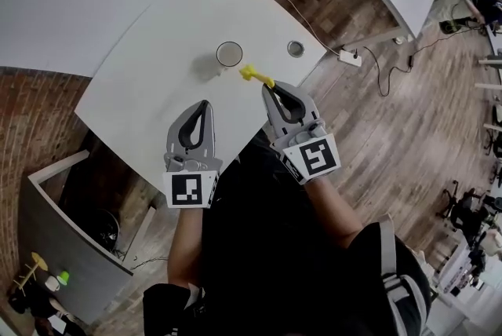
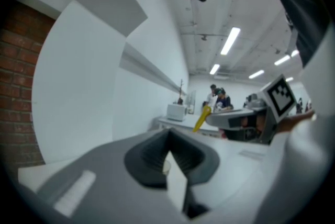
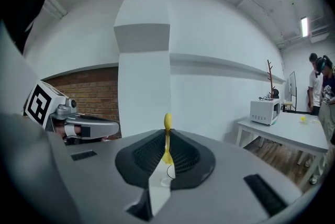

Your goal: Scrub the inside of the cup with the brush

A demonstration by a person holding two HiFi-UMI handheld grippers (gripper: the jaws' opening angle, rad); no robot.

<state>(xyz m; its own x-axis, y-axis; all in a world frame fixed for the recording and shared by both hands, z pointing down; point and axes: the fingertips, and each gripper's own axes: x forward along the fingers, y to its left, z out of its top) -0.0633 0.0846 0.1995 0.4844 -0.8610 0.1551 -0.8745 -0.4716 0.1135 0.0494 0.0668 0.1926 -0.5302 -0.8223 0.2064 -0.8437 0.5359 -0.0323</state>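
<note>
In the head view, the cup (image 1: pixel 229 54) stands upright on the white tabletop (image 1: pixel 133 83), well in from the edges and toward its right corner, near a small metal disc (image 1: pixel 295 49). The right gripper (image 1: pixel 271 88), the nearer one, pinches the yellow brush (image 1: pixel 255 74). The brush's long axis runs toward the cup, its free end just beside the rim. The left gripper (image 1: pixel 206 104) hangs farther back.

In the left gripper view, the jaws are pressed together on nothing, and only a sliver of cup (image 2: pixel 166 166) shows past them.

In the right gripper view, the jaws clamp the brush (image 3: pixel 167 136). The cup lies ahead and below, its rim a faint arc. The bristles are hard to make out.
</note>
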